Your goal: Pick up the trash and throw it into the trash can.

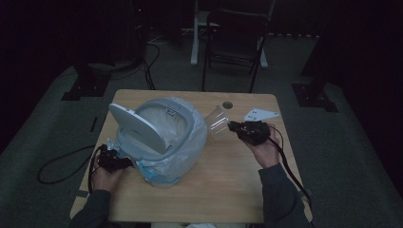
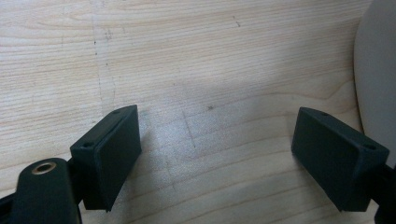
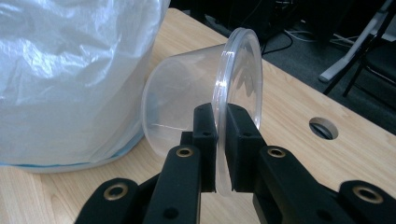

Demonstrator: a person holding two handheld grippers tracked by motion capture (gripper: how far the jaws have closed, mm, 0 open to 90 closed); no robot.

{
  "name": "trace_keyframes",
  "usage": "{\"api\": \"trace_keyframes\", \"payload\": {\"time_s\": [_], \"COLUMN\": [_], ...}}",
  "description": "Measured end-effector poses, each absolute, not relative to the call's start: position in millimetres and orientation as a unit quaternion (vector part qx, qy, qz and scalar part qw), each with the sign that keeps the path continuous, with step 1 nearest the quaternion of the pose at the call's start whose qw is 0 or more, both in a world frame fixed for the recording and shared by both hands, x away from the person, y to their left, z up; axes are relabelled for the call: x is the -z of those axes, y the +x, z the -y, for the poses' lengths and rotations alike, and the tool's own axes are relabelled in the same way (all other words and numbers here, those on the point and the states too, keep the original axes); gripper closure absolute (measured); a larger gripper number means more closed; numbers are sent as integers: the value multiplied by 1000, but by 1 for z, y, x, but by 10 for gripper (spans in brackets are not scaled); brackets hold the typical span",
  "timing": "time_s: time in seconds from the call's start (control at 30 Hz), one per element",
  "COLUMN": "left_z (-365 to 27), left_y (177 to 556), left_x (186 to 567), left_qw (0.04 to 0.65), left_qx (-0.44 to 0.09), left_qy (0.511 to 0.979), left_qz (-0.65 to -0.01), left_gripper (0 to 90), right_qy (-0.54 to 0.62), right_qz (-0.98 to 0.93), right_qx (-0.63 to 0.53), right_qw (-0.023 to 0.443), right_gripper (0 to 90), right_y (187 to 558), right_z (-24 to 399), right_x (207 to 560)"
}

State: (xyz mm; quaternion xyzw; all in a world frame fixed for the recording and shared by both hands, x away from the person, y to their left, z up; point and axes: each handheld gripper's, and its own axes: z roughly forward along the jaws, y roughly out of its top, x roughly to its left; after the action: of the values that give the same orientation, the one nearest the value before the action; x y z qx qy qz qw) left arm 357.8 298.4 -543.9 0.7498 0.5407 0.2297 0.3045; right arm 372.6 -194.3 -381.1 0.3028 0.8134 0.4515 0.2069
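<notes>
A clear plastic cup [image 3: 196, 88] lies on its side in the air, its rim pinched between the pads of my right gripper [image 3: 221, 140], which is shut on it. In the high view the cup [image 1: 216, 121] hangs just right of a white bin lined with a plastic bag [image 1: 178, 135], whose lid [image 1: 135, 126] stands open. My right gripper [image 1: 235, 126] sits right of the cup. My left gripper [image 1: 127, 163] rests at the bin's lower left, and its jaws stand wide apart over bare wood, with nothing between its fingers [image 2: 109, 149].
The bag [image 3: 70, 70] bulges close to the cup's left in the right gripper view. The wooden table [image 1: 223, 180] has a round cable hole [image 1: 227, 104] near its far edge. A grey three-cornered plate [image 1: 260, 114] tops the right gripper. A chair [image 1: 235, 42] stands beyond the table.
</notes>
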Motion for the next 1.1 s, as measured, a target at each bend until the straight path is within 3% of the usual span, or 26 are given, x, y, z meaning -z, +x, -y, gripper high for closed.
{"api": "trace_keyframes", "payload": {"time_s": [1.1], "left_z": [-298], "left_y": [358], "left_x": [544], "left_qw": [305], "left_qx": [-230], "left_qy": [749], "left_qz": [-542], "left_gripper": [166], "right_qy": [300], "right_qz": [-800], "right_qx": [-466], "right_qw": [230], "right_gripper": [833], "right_y": [380], "right_z": [194], "right_x": [348]}}
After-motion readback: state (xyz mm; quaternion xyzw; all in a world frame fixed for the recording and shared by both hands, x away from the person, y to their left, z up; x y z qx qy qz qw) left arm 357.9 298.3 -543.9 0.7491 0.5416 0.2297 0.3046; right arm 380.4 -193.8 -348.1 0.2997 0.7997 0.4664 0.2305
